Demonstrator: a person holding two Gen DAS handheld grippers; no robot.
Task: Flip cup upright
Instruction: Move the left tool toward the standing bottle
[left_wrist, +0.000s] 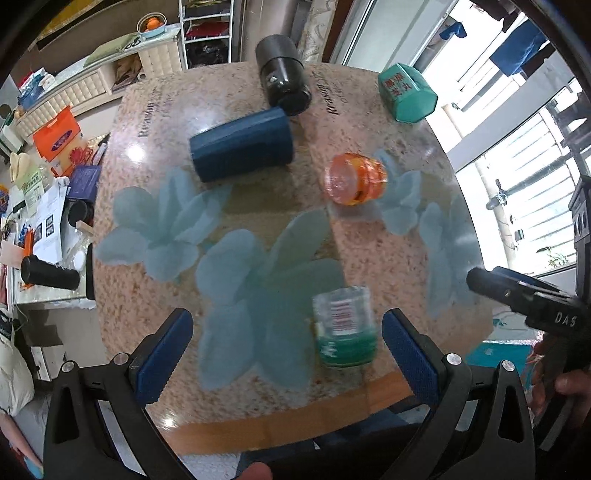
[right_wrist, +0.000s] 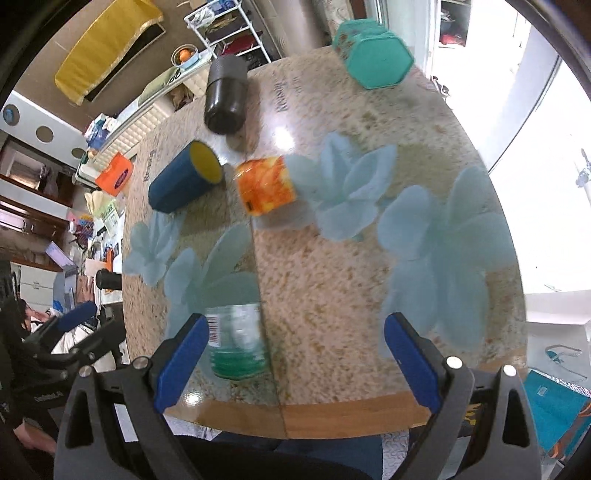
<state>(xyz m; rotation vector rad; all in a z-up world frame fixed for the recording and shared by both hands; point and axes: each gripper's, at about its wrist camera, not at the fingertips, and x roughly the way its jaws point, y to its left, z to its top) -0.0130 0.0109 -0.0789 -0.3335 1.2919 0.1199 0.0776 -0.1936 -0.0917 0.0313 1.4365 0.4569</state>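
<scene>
A dark blue cup (left_wrist: 242, 147) lies on its side on the round table (left_wrist: 258, 92), toward the far left; the right wrist view shows its yellow inside (right_wrist: 184, 182). My left gripper (left_wrist: 288, 350) is open and empty above the near table edge, well short of the cup. My right gripper (right_wrist: 295, 362) is open and empty near the front edge; it also shows at the right of the left wrist view (left_wrist: 476, 278).
A black flask (left_wrist: 282, 74) lies beyond the cup. An orange jar (left_wrist: 356, 179) lies on its side at the centre. A green-based clear jar (left_wrist: 345, 326) stands near the front. A teal hexagonal box (left_wrist: 406, 92) sits far right. A cluttered side table (left_wrist: 44, 206) stands left.
</scene>
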